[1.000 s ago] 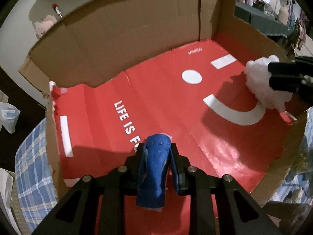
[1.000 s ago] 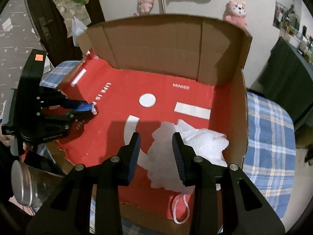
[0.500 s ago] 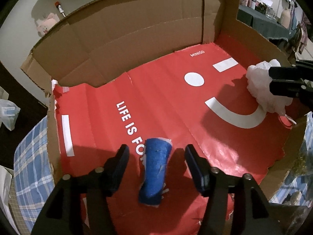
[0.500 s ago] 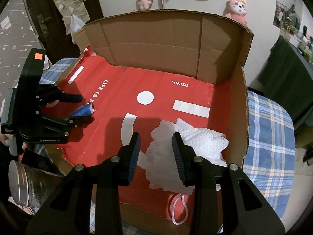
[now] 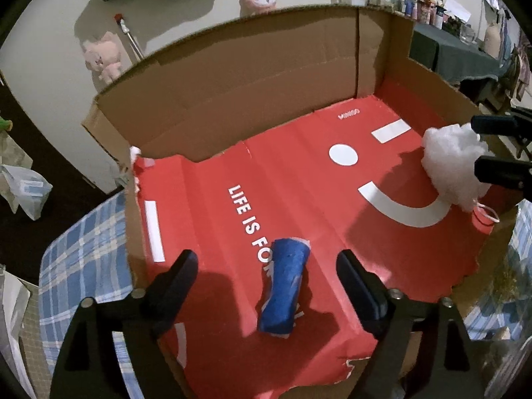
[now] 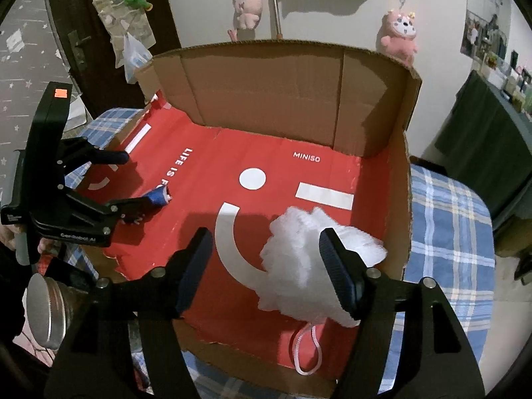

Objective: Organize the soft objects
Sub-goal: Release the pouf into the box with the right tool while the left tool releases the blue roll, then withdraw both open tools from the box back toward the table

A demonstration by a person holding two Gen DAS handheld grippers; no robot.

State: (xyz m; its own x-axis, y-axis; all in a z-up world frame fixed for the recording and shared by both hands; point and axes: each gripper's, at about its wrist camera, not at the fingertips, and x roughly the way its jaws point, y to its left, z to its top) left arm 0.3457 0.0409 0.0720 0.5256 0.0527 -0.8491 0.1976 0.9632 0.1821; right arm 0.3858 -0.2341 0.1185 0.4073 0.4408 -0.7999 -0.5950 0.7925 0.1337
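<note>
While blue roll [image 5: 284, 291] lies lengthwise between wide, just-opened left tool [image 5: 266, 279], untouched; right tool [image 6: 266, 266] also just opened, straddling white puff [image 6: 309, 259].

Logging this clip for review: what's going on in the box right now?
A person with two handheld grippers is placing soft items in a cardboard box lined with red paper. The left gripper, jaws just opened, has let go of a blue rolled cloth. The right gripper has just been opening around a white mesh pouf lying on the liner.
</note>
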